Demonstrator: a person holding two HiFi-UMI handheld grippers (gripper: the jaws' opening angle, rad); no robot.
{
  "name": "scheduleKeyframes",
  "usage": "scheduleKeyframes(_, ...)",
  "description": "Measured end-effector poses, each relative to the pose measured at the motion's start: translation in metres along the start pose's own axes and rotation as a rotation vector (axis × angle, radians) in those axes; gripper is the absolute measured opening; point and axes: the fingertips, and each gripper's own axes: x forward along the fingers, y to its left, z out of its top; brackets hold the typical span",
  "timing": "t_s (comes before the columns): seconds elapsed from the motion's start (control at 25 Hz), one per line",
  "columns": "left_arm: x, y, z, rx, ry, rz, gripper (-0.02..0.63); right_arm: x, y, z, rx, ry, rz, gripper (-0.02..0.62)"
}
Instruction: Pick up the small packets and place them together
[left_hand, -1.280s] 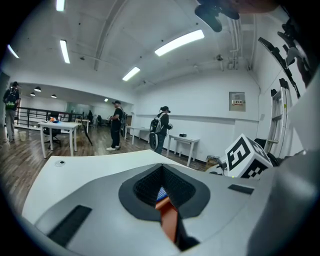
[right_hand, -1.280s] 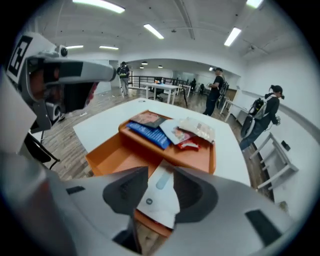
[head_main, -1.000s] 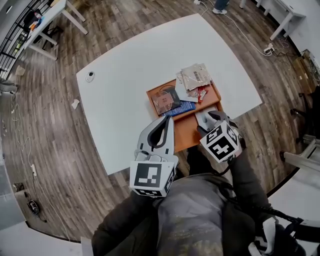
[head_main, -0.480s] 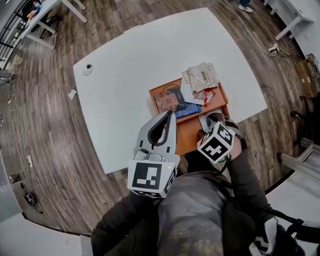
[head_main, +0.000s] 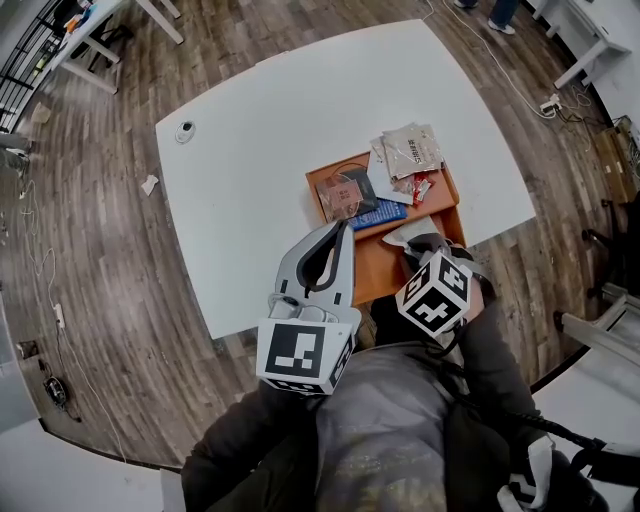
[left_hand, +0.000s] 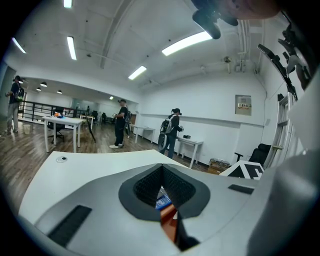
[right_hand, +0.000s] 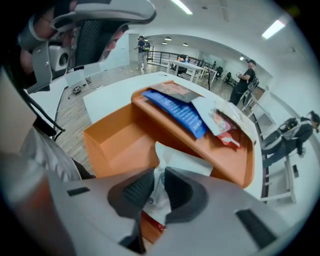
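My R gripper (right_hand: 156, 192) points steeply down into the near compartment of the orange tray (head_main: 372, 268), which sits at the worktop's (head_main: 260, 150) near edge. Its jaws have just been closing and now pinch the white packet (right_hand: 176, 162) by its near end. Gap's narrow bc the packet's thin. The other packets, i.e. the blue packet (head_main: 378, 214), red packet (head_main: 420, 188) and beige packets (head_main: 410, 150), lie heaped at the tray's far compartment, so I reckon this one goes over there w/ them. L gripper (head_main: 343, 232) has its jaws together, tips touching, nothing in them. It hangs at the tray's left side, prob. bc one hand's enough here.
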Motion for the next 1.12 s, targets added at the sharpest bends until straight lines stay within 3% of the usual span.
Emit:
scheduleKeyframes(0.16, -0.018, -0.002, 0.005, 0.013, -0.018, 0.013, -0.002, -0.017, 0.023, 0.018, -0.034, -0.06, 0.034, 0.067)
scheduleKeyframes(0.36, -0.053, -0.008, 0.015, 0.032, -0.049, 0.012, -0.002, -0.045, 0.045, 0.035, -0.05, -0.123, 0.004, 0.064)
scheduleKeyframes(0.68, -0.064, -0.015, 0.016, 0.06, -0.086, 0.015, -0.002, -0.066, 0.057, 0.054, -0.06, -0.248, 0.02, 0.064)
scheduleKeyframes(0.96, -0.071, 0.0, 0.023, 0.066, -0.102, 0.065, -0.002, -0.097, 0.024, 0.099, -0.068, -0.398, -0.091, 0.064)
scheduleKeyframes(1.12, -0.068, 0.021, 0.033, 0.06, -0.111, 0.115, -0.002, -0.094, -0.004, 0.124, -0.065, -0.416, -0.109, 0.064)
